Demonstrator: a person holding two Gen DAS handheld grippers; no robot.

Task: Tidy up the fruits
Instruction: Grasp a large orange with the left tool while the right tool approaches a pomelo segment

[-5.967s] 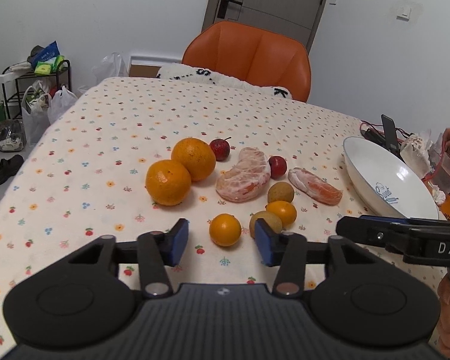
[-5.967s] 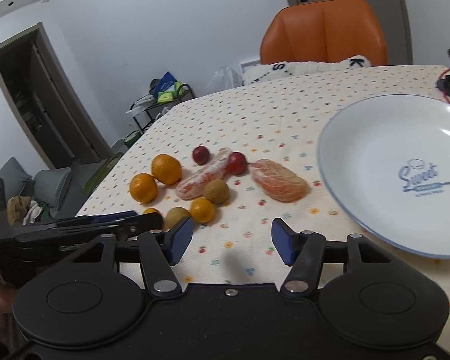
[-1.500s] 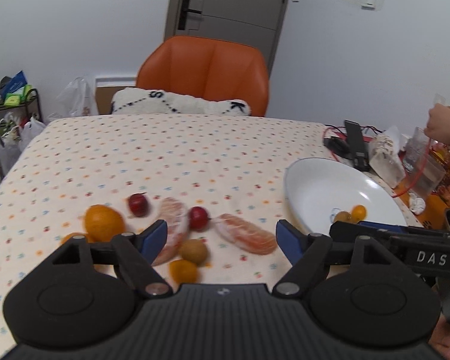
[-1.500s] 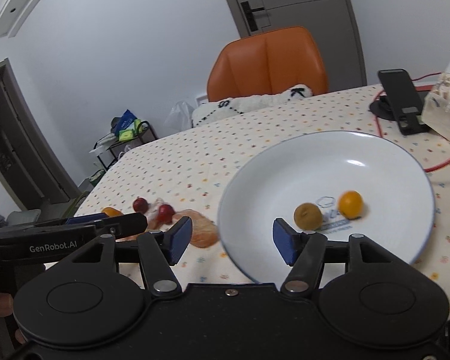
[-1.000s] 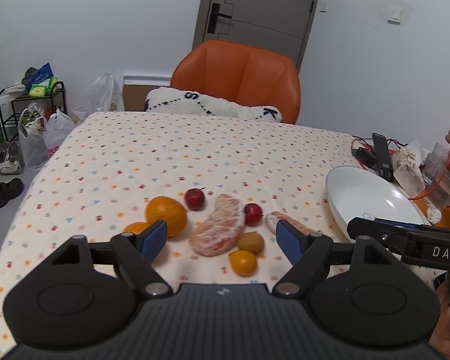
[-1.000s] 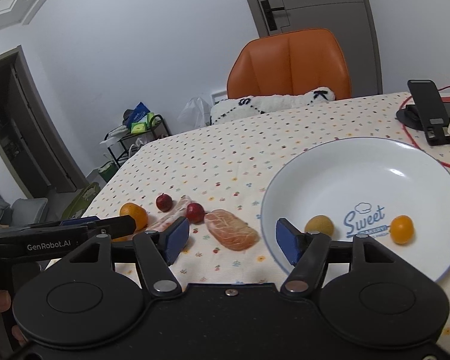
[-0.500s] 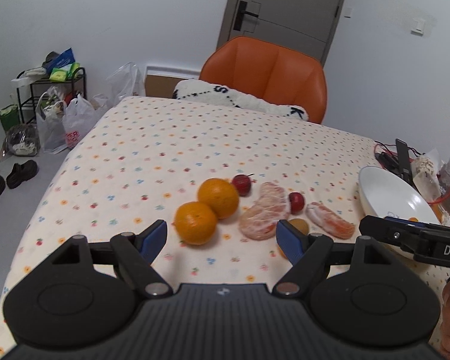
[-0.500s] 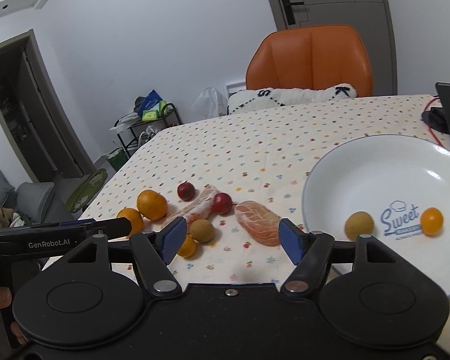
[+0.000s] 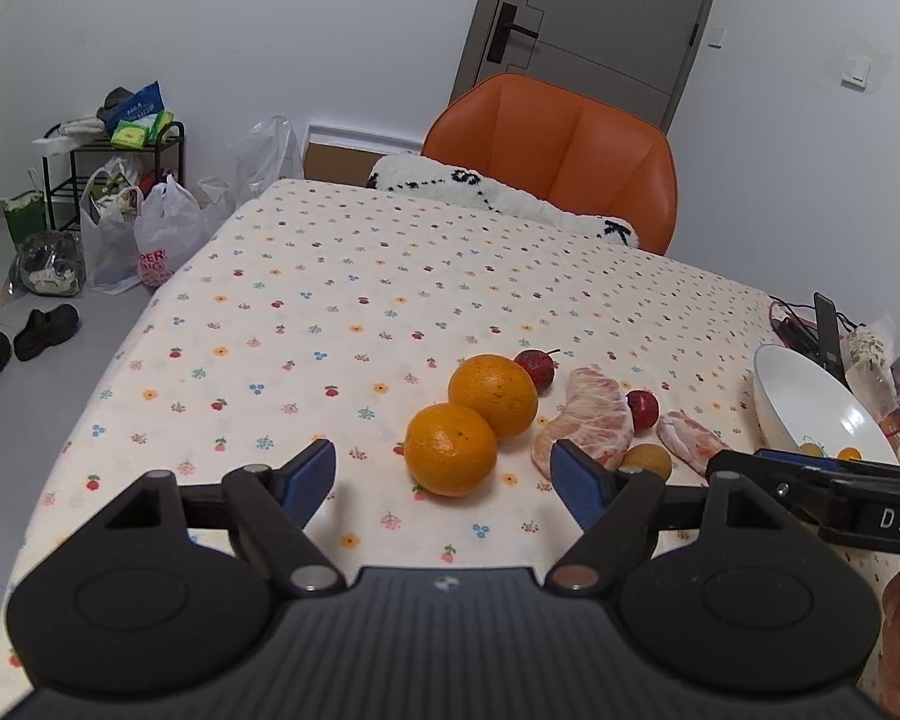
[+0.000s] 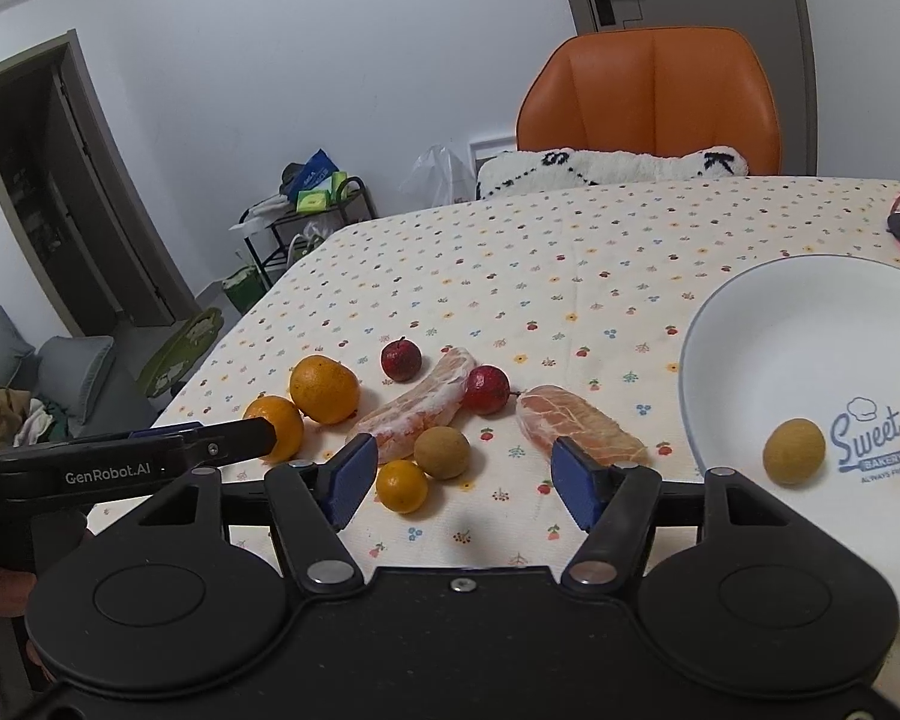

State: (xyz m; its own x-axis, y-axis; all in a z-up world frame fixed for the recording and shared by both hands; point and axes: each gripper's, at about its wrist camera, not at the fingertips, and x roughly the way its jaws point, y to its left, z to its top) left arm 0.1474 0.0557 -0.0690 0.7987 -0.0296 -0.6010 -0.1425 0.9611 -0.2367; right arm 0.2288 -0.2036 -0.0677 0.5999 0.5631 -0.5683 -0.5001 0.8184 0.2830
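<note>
Likely, the left gripper (image 9: 443, 471), jaws spread and empty around the near orange (image 9: 450, 449) at frame center, knocks it rolling into its neighbour (image 9: 492, 387); right gripper (image 10: 459, 474) is likewise spread, empty.

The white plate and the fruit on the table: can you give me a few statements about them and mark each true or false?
1. The white plate holds a brown fruit. True.
2. The two big oranges lie on the plate. False: they sit on the tablecloth, side by side.
3. The left gripper grips an orange. False: its fingers are apart and hold nothing.
4. The right gripper is open and empty. True.
5. Two small red fruits lie near the peeled citrus piece. True.
</note>
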